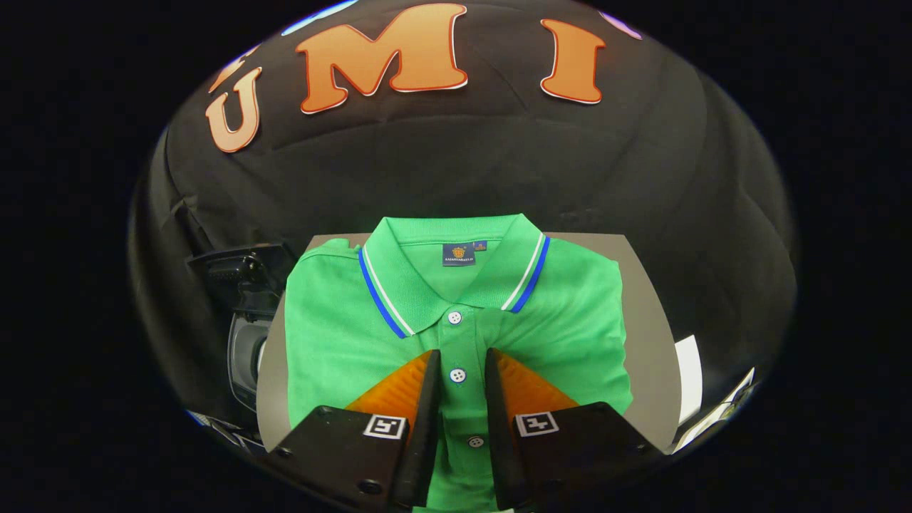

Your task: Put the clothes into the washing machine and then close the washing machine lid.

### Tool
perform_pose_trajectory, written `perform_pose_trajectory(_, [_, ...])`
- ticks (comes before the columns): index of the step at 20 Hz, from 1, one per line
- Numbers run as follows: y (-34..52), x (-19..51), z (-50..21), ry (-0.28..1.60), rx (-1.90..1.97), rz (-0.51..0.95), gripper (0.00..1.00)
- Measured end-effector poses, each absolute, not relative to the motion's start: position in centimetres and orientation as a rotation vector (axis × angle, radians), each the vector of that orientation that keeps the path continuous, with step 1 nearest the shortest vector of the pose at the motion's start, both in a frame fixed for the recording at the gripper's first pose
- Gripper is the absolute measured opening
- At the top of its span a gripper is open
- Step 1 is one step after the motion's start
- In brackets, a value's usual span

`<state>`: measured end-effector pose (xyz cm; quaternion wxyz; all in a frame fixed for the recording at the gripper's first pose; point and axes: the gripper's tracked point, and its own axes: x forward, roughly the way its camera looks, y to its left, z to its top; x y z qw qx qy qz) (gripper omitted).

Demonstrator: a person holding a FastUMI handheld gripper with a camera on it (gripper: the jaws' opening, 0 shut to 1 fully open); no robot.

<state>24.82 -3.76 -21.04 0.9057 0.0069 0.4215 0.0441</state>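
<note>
A folded green polo shirt (456, 335) lies flat on a grey desk (645, 313) in the centre of the frame, collar toward the upper part of the picture and hem toward the bottom, so its long axis runs straight away from the gripper (459, 363). The button placket runs up the middle of the shirt and sits exactly in the gap between the two fingers, whose tips lie over the chest just below the collar. The jaws stand released, a narrow gap apart, with green cloth and two buttons showing between them; nothing is grasped, and whether the tips touch the fabric cannot be told.

The coming move turns on this alignment: the shirt is directly under and ahead of the jaws, so a pinch would likely gather the placket at mid-chest.

The shirt covers most of the desk. A strip of bare desk shows at the right of the frame, and a thinner one at the left. At the middle left, just beside the desk edge, stands a dark object with a round glassy opening (246, 353), possibly the washing machine, though it is too distorted to be sure. A white sheet (688, 377) lies off the desk's right edge.
</note>
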Motion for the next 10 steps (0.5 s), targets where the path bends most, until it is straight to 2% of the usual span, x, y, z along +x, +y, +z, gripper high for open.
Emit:
perform_pose_trajectory(1, [-3.31, 24.81, -20.87, 0.874, 0.031, 0.108, 0.42])
perform_pose_trajectory(3, [-3.24, 25.20, -20.96, 0.864, 0.035, 0.104, 0.27])
perform_pose_trajectory(5, [-3.10, 24.92, -20.79, 0.862, 0.040, 0.109, 0.27])
perform_pose_trajectory(7, [-3.04, 25.26, -20.78, 0.849, 0.060, 0.094, 0.16])
perform_pose_trajectory(10, [-3.20, 25.09, -20.60, 0.828, 0.059, 0.094, 0.16])
